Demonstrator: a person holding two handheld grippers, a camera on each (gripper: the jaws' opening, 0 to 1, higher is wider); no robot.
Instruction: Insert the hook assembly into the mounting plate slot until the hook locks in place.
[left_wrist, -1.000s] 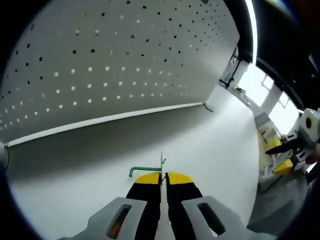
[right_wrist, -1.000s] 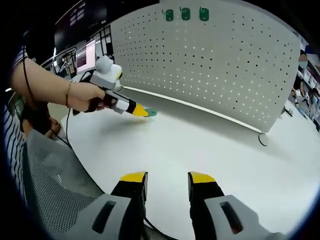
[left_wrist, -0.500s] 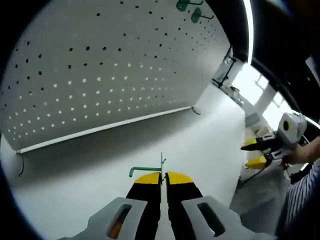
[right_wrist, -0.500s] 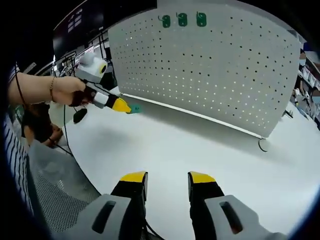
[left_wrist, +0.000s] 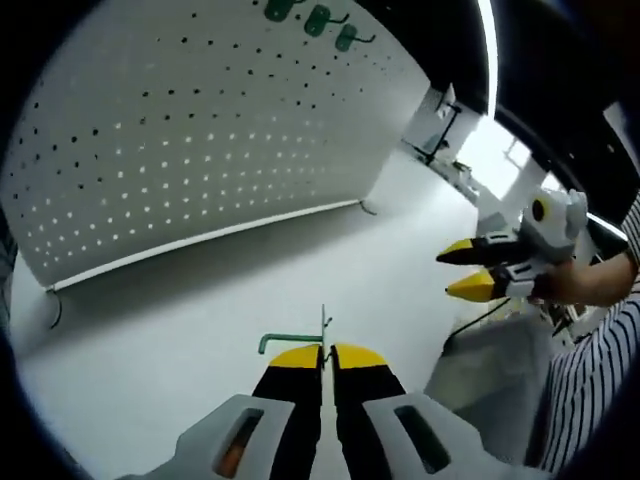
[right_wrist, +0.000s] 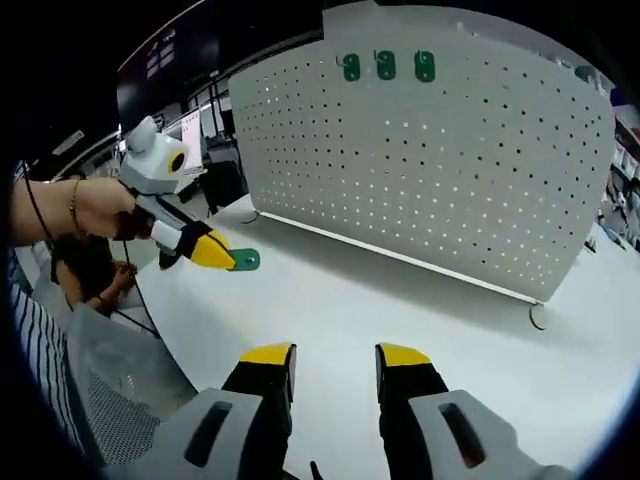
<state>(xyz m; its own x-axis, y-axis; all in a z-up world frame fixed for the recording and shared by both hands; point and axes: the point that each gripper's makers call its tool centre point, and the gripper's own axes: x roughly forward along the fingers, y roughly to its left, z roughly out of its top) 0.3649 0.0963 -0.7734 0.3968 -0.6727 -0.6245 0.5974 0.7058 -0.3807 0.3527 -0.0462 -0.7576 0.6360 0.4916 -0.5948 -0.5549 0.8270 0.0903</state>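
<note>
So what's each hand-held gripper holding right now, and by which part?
The left hand-held gripper is shut on the green hook, pinching it at the plate end. The right hand-held gripper is open, holding nothing.

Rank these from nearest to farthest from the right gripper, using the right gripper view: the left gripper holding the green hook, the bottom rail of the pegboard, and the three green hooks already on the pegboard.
1. Left gripper, with its green hook, up-left of the right gripper.
2. Bottom rail, across the middle.
3. Three green hooks, top of the pegboard.
</note>
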